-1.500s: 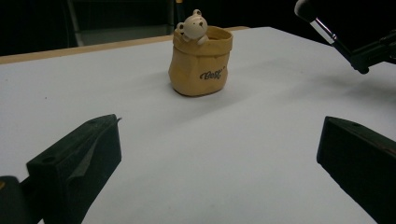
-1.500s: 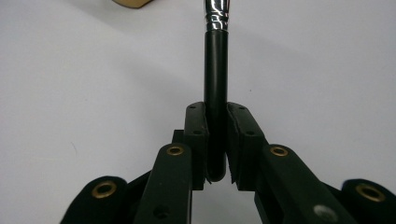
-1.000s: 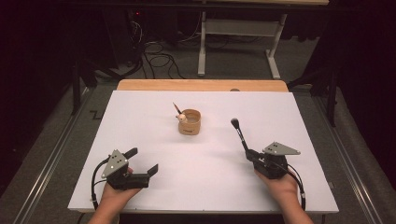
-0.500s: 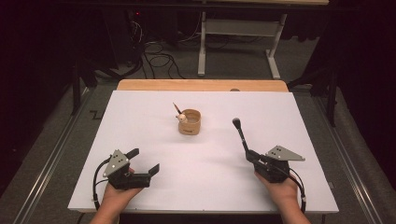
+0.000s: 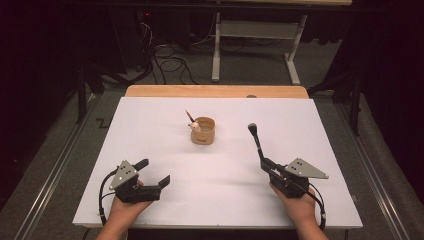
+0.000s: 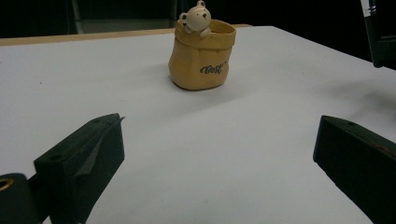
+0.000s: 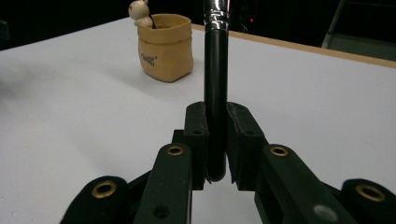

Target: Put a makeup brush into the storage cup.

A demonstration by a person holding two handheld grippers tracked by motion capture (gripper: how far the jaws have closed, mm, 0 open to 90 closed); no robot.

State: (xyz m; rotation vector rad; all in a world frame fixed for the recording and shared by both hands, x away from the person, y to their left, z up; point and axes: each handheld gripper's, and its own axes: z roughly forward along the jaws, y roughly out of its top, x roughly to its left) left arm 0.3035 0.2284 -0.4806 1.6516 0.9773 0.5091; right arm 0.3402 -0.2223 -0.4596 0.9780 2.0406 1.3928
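while the left tongs (image 5: 152,172) gape wide over nothing, the right tongs (image 7: 217,135) pinch a black brush (image 7: 215,84).

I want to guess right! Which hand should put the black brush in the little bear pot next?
The right. The right gripper is shut on the black brush, which points toward the bear pot. The left gripper is open, holds nothing and sits near the table's front edge.

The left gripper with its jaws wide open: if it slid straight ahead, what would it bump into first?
Probably the little tan bear pot. The left gripper points across bare white table toward it, with nothing in between. The pot sits slightly left of centre, so it might only graze it.
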